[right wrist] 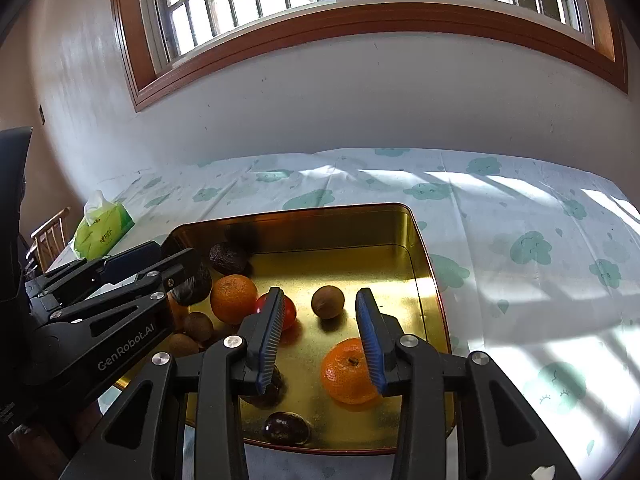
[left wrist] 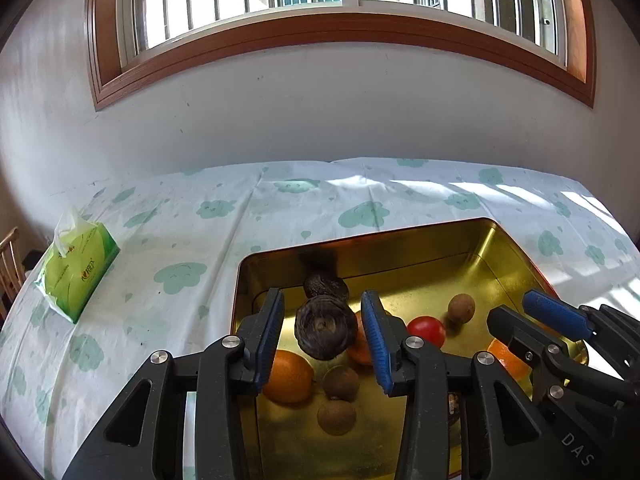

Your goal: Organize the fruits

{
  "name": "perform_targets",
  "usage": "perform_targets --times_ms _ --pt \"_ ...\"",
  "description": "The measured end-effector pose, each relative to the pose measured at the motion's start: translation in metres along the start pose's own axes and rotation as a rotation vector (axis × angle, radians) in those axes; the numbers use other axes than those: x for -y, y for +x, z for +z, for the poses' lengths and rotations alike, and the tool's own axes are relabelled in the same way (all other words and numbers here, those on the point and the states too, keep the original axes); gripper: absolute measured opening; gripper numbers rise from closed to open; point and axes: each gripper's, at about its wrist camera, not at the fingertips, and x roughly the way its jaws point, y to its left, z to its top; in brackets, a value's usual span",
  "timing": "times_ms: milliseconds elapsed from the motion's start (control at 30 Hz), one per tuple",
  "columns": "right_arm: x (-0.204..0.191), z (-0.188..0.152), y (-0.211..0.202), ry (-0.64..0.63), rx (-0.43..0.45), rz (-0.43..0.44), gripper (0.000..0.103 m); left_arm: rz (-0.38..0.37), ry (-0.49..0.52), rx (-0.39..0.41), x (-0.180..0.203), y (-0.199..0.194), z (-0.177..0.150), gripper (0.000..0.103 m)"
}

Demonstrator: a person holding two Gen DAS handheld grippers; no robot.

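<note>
A shallow gold tin (left wrist: 440,236) (right wrist: 320,210) on the table holds the fruit. My left gripper (left wrist: 323,296) is open over its left part. A dark wrinkled fruit (left wrist: 326,330) sits between the fingers, with a gap showing at the left pad. Around it lie an orange (left wrist: 288,376), two brown round fruits (left wrist: 340,382) and a red fruit (left wrist: 426,330). My right gripper (right wrist: 320,294) is open above the tin floor with nothing pressed between its pads. A mandarin (right wrist: 348,372) lies beside its right finger, and a brown round fruit (right wrist: 328,302) lies farther ahead.
A green tissue pack (left wrist: 80,272) (right wrist: 104,232) lies at the table's left edge, with a wooden chair (right wrist: 50,236) beyond it. The cloud-print tablecloth (right wrist: 520,248) spreads right of and behind the tin. A white wall and a barred window stand behind the table.
</note>
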Motion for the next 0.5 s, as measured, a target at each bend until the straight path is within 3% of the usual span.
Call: perform_targets --times_ms 333,467,500 --pt "-0.006 -0.008 -0.035 0.0 0.091 -0.024 0.036 -0.007 -0.003 0.059 -0.002 -0.021 -0.002 0.046" --pt "-0.005 -0.012 -0.05 0.009 0.113 -0.032 0.036 0.039 -0.024 0.1 -0.005 -0.04 -0.006 0.08" --pt "-0.005 -0.014 -0.055 0.009 0.119 -0.036 0.036 0.04 -0.028 0.115 -0.006 -0.046 -0.007 0.082"
